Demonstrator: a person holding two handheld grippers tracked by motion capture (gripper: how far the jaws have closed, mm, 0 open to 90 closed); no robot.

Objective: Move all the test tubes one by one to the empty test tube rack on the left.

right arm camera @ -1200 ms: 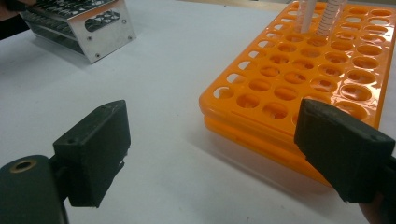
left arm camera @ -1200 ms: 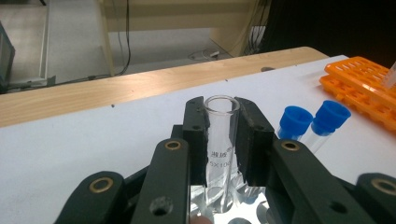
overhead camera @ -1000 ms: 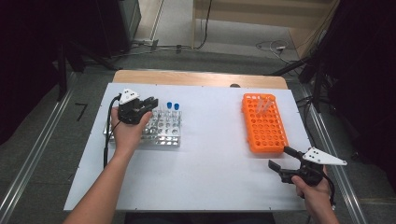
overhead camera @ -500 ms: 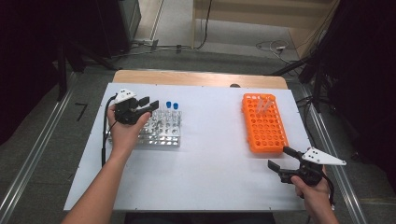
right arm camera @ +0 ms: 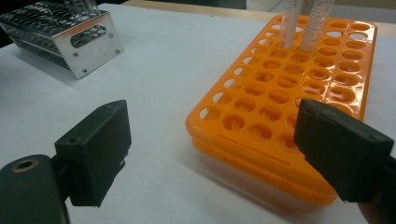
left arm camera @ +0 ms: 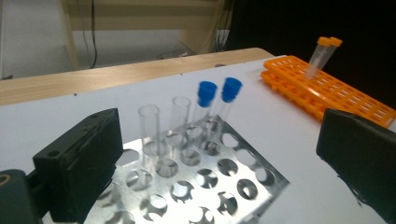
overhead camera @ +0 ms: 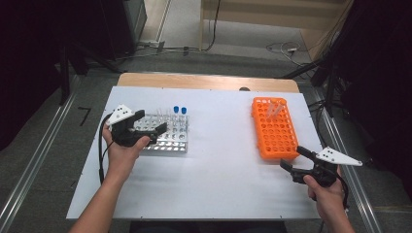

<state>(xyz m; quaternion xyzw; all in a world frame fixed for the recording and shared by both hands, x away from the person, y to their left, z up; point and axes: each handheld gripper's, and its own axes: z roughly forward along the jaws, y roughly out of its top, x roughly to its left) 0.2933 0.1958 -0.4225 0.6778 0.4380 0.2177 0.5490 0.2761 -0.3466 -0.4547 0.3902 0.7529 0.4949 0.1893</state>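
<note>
Left gripper [overhead camera: 149, 127] beside metal rack [overhead camera: 167, 136], jaws just opening wide, nothing between; release step looks finished; right gripper [overhead camera: 295, 160] gapes empty near orange rack [overhead camera: 272, 141]; next likely fetch another tube.

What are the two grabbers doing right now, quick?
Left gripper: jaws just opened wide, nothing between them, over the metal rack.
Right gripper: jaws open, empty, beside the orange rack.

No legible text or labels.
</note>
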